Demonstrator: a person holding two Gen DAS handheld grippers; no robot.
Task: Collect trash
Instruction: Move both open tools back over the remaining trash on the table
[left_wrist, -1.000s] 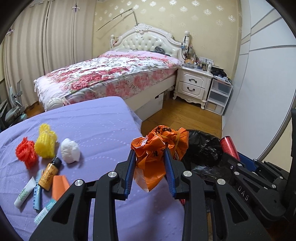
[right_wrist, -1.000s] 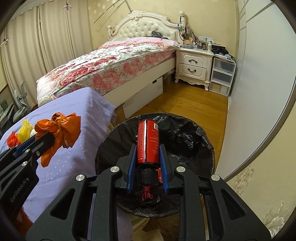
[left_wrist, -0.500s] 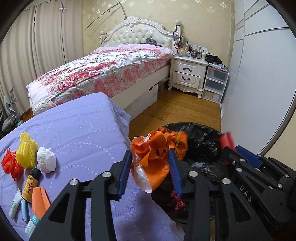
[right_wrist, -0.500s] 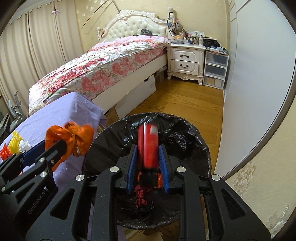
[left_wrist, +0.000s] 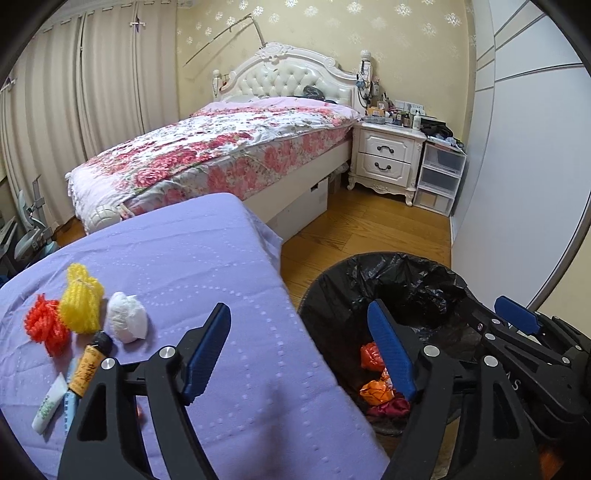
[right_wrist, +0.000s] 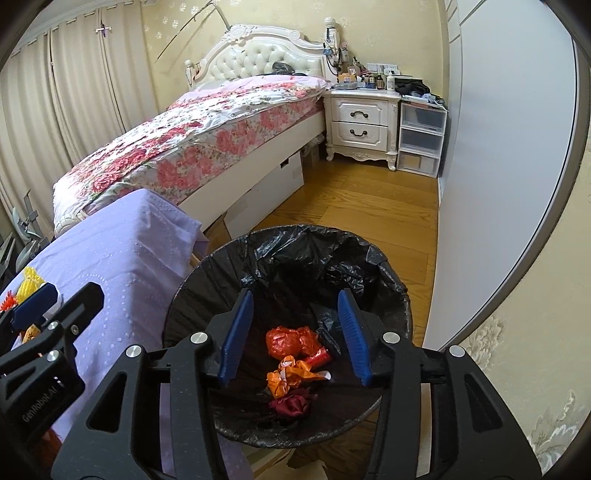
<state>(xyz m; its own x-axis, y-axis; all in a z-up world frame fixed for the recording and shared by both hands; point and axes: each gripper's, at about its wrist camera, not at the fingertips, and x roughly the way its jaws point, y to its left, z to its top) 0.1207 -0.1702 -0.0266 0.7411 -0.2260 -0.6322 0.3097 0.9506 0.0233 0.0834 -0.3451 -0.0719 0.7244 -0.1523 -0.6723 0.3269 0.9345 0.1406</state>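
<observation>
1. While both sets of jaws spread wider with nothing between them, the right gripper (right_wrist: 295, 334) hangs over the black-lined trash bin (right_wrist: 391, 280).
2. Orange bag (right_wrist: 291, 376), red wrapper (right_wrist: 288, 341) and what may be a red can (right_wrist: 318, 359) lie at the bin's bottom.
3. Left gripper (left_wrist: 301, 350) straddles the purple-covered table (left_wrist: 184, 258) edge, where yellow netting (left_wrist: 81, 304) and white wad (left_wrist: 127, 321) remain.
</observation>
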